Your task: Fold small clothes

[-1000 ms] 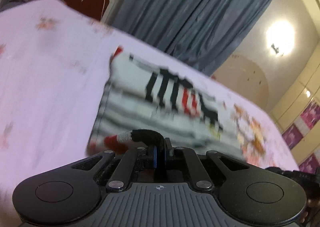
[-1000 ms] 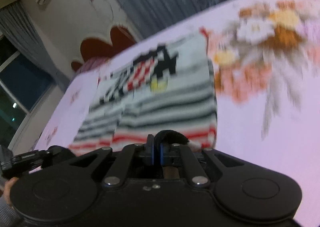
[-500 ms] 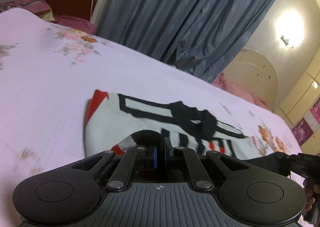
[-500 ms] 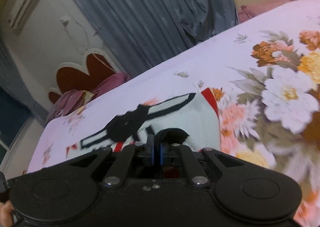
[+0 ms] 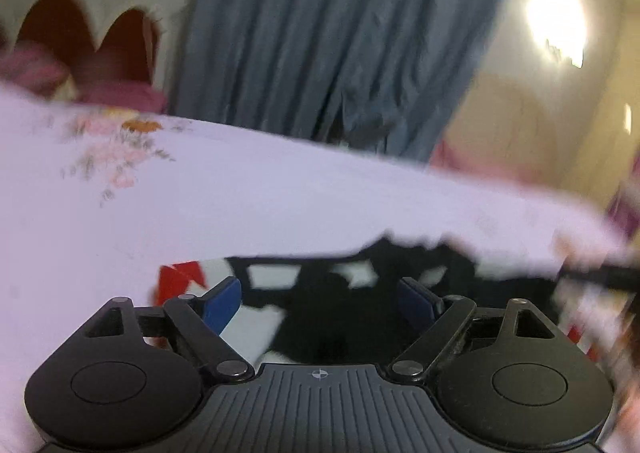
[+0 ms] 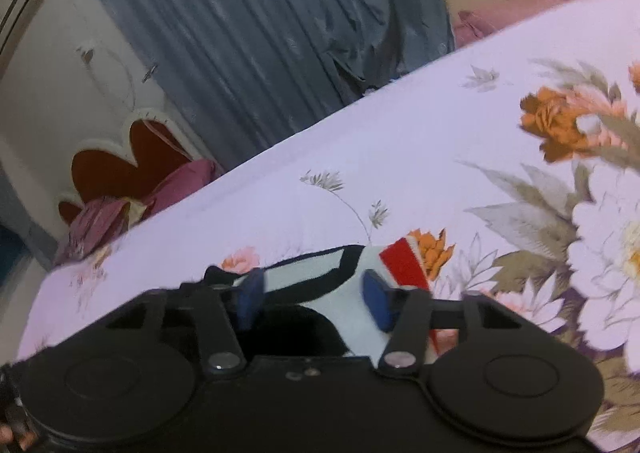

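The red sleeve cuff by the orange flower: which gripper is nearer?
Right. The right gripper is open just short of that red cuff. The left gripper is open over the garment's opposite end.

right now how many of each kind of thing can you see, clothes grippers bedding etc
garment (white, black and red, lying on the bed): 1
grippers, left gripper and right gripper, both open: 2
floral bedsheet: 1
pillows by the headboard, too bunched to separate: at least 1
headboard: 1
blue curtain: 1
wall light: 1
total: 8
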A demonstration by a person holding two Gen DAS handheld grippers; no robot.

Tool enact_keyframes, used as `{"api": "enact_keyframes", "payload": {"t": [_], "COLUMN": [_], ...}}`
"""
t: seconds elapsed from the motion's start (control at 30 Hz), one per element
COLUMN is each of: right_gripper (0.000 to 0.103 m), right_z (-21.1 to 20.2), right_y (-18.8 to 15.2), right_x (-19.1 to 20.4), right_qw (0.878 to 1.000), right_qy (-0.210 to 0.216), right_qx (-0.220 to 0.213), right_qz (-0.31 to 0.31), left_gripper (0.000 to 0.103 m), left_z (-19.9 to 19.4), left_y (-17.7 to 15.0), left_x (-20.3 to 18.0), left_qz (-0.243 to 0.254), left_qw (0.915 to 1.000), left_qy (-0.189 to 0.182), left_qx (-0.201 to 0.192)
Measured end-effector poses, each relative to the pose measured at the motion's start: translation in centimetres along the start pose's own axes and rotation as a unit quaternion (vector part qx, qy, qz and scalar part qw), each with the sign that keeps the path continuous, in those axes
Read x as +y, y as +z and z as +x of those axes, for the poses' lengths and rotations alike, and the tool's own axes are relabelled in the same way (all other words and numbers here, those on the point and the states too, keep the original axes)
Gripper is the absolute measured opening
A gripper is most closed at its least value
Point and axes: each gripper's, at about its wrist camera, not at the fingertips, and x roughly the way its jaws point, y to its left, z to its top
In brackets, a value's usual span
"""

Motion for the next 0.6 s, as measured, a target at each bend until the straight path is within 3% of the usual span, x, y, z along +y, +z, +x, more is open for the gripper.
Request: {"api": "enact_keyframes", "payload": {"t": [0.07, 0.13, 0.2, 0.27, 0.3, 0.33, 0.37, 0.43, 0.53, 0.6], "right_gripper": [0.043, 0.044, 0.043, 0.041, 0.039, 0.027, 0.004, 0.004, 0.004, 0.004], "right_z": [0.3, 1.3, 2.6, 3.8, 4.2, 4.5, 4.6, 4.7, 2.7, 2.2], "right_y": [-0.4, -0.9, -1.2, -1.4, -1.7, -1.8, -2.0, -2.2, -1.2, -0.3], "right_x": [0.9, 1.9, 2.9, 4.3, 5.0, 5.5, 6.0, 6.7, 6.9, 6.5], "right_qw": [0.999, 0.995, 0.991, 0.983, 0.978, 0.974, 0.970, 0.963, 0.966, 0.968], "right_qy": [-0.010, -0.018, -0.024, -0.050, -0.062, -0.066, -0.067, -0.075, -0.077, -0.089], "right_qx": [0.013, 0.029, 0.042, 0.049, 0.048, 0.048, 0.049, 0.043, -0.018, -0.046], "right_qz": [-0.051, -0.093, -0.128, -0.170, -0.194, -0.211, -0.229, -0.256, -0.246, -0.228], "left_gripper": [0.074, 0.060, 0.050, 0.032, 0.017, 0.012, 0.011, 0.010, 0.010, 0.010], "left_z": [1.0, 2.5, 3.5, 3.9, 3.9, 3.8, 3.6, 2.7, 1.2, 1.8], "left_y": [0.0, -0.2, -0.2, -0.1, 0.0, 0.0, 0.0, 0.2, 0.8, 0.9], "left_x": [-0.6, -1.4, -2.2, -2.5, -2.7, -2.8, -3.0, -3.0, -2.3, -1.9], "left_qz": [0.038, 0.070, 0.089, 0.090, 0.088, 0.091, 0.093, 0.088, 0.070, 0.060], "left_qw": [0.9989, 0.9956, 0.9934, 0.9930, 0.9932, 0.9930, 0.9932, 0.9953, 0.9967, 0.9961], "left_qy": [0.000, 0.006, 0.018, 0.009, 0.008, 0.008, 0.012, 0.018, 0.039, 0.064], "left_qx": [0.028, 0.062, 0.070, 0.076, 0.075, 0.074, 0.068, 0.038, -0.012, -0.008]}}
